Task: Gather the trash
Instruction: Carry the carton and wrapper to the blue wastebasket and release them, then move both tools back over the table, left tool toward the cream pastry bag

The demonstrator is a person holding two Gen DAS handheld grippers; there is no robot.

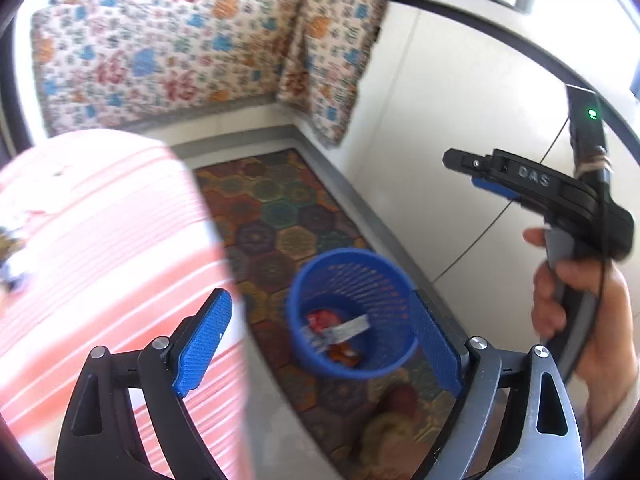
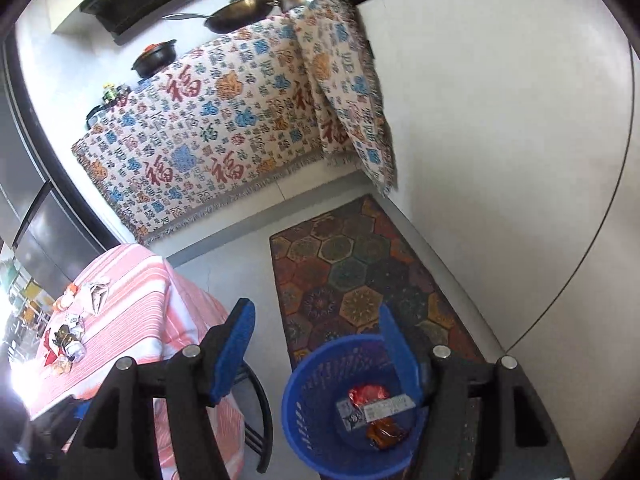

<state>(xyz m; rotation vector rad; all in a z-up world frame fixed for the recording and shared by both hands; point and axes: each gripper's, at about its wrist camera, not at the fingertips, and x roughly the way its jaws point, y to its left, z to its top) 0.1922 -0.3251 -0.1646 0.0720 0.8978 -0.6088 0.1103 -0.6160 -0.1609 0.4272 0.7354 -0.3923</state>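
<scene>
A blue mesh waste basket [image 1: 352,312] stands on a patterned rug; it also shows in the right wrist view [image 2: 352,408]. Inside lie a red wrapper [image 2: 368,395], a grey-white wrapper [image 2: 372,408] and an orange one [image 2: 384,434]. My left gripper [image 1: 320,340] is open and empty above the basket. My right gripper [image 2: 316,352] is open and empty over the basket's rim; it also shows in the left wrist view [image 1: 472,166], held in a hand. More crumpled wrappers [image 2: 68,332] lie on the pink striped tablecloth [image 2: 132,280].
The pink-clothed table [image 1: 100,240] stands left of the basket, with a black chair frame [image 2: 260,420] under it. A hexagon rug [image 2: 360,272] runs along white cabinets [image 2: 500,160]. A flowered cloth [image 1: 180,48] covers the far counter, with pans [image 2: 244,10] on it.
</scene>
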